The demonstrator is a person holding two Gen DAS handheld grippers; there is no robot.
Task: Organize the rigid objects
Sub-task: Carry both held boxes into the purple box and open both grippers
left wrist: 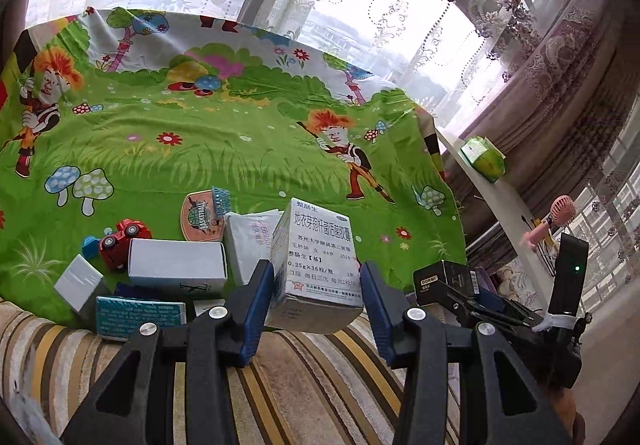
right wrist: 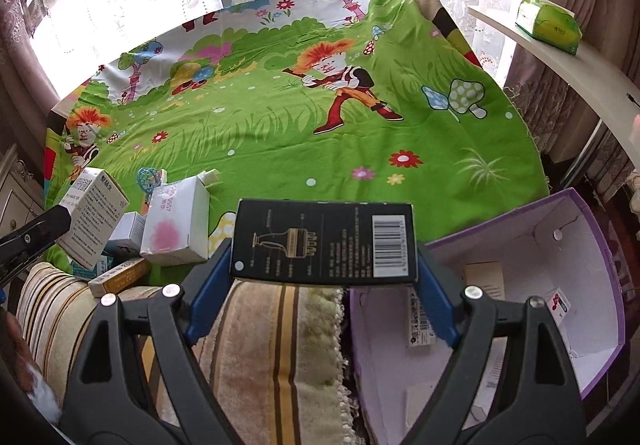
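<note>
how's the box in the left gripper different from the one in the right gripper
The white medicine box stands upright in the left gripper, Chinese print on a pale face. The black box lies sideways in the right gripper, with a barcode and gold drawing. Both are rigid cartons clamped between blue pads.

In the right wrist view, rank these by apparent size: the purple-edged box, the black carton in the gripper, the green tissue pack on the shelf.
Largest to smallest as they look:
1. purple-edged box
2. black carton, held very near the camera, so likely exaggerated
3. green tissue pack, far off on the shelf, so true size unsure
</note>
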